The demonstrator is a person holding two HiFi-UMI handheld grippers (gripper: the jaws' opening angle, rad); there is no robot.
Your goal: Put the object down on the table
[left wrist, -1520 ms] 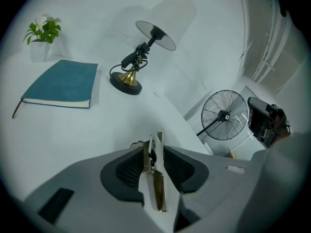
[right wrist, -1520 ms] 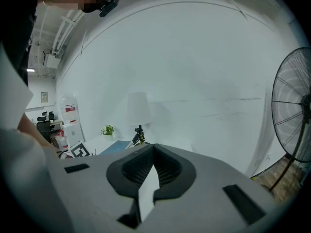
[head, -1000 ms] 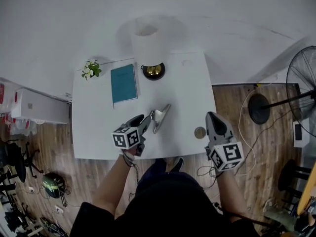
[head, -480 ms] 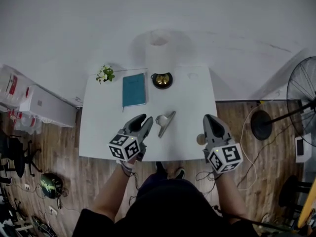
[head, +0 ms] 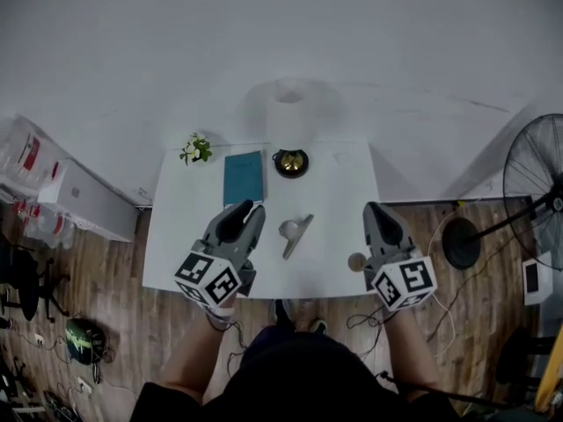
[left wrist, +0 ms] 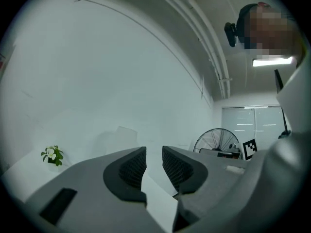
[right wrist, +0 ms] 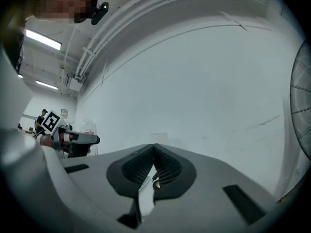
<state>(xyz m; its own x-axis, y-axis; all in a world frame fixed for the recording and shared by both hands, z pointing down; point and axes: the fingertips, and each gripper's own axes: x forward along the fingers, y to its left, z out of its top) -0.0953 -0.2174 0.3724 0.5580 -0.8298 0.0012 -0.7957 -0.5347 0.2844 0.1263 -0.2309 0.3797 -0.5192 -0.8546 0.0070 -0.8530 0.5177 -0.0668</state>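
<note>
A silver metal scoop-like object [head: 296, 234] lies on the white table [head: 334, 200], near the middle of its front half. My left gripper [head: 246, 209] hovers to the object's left, apart from it. Its jaws are closing, with a gap still showing and nothing between them in the left gripper view [left wrist: 154, 152]. My right gripper [head: 376, 207] is held over the table's right front corner. Its jaws meet at the tips with nothing in them in the right gripper view [right wrist: 154, 147].
At the back of the table are a teal book [head: 244, 178], a small plant [head: 195, 149], a black bowl with a gold inside [head: 290, 162] and a white cylinder [head: 288, 112]. A small round disc [head: 356, 261] sits at the right front edge. A floor fan [head: 537, 183] stands to the right.
The view has pulled up and back from the table. Both grippers have drawn back toward the person. The left gripper has left the silver object, which stays on the table.
</note>
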